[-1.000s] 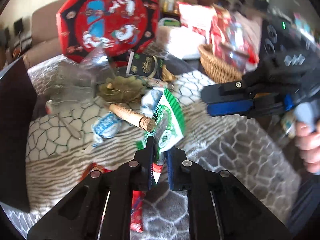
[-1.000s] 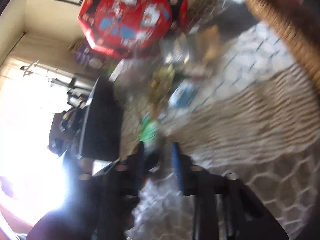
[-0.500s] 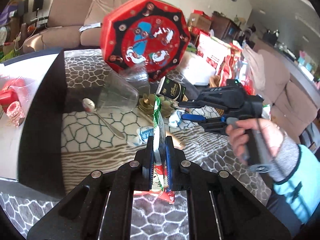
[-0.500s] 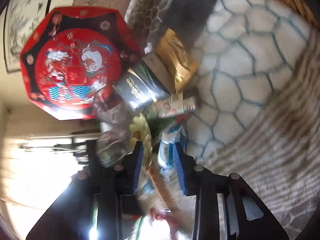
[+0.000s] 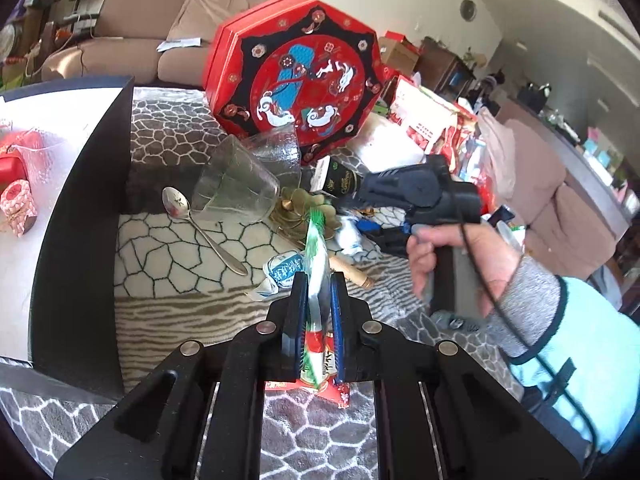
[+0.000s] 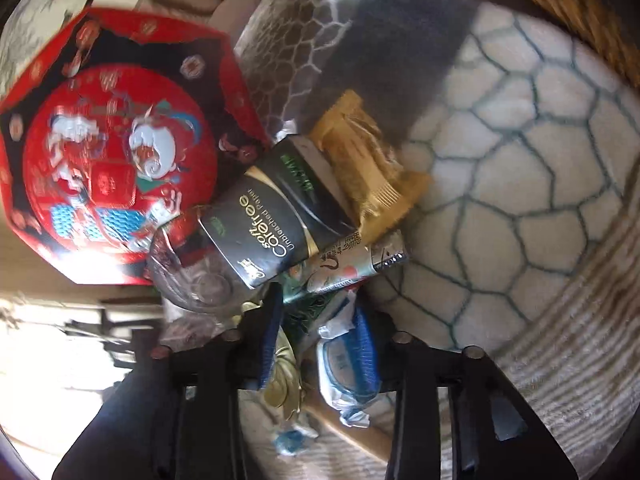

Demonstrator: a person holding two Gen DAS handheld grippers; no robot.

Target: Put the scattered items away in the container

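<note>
Living-room clutter, brown sofas behind; my work surface is a bench covered in a patterned fleece blanket (image 5: 168, 256). Red octagonal gift box (image 5: 296, 76) stands tilted at the back of the pile. My left hand-held gripper (image 5: 319, 312) is clamped on a green-and-white snack packet (image 5: 316, 252), held edge-on and lifted above the blanket. Just past it: a blue-and-white wrapper (image 5: 285, 271), a wooden cork-like stick (image 5: 352, 272), a spoon (image 5: 200, 232), and a glass cup (image 5: 236, 188) lying on its side against a second glass. Gold leaf-shaped dish (image 5: 308, 208) sits behind the packet.

My right hand-held gripper (image 6: 318, 344) is down in the pile, jaws closing; between them I see a blue-and-white wrapper (image 6: 344, 364) and dark green packaging, but the pads don't look pressed on anything yet. From the left wrist view, a hand (image 5: 452, 264) in a grey cuff holds that gripper. Ahead of it: black tissue pack (image 6: 272, 220), gold sachet (image 6: 368, 164), small printed sachet (image 6: 360, 260). Wicker basket (image 6: 576, 4) rim sits top right, well apart from the pile.
</note>
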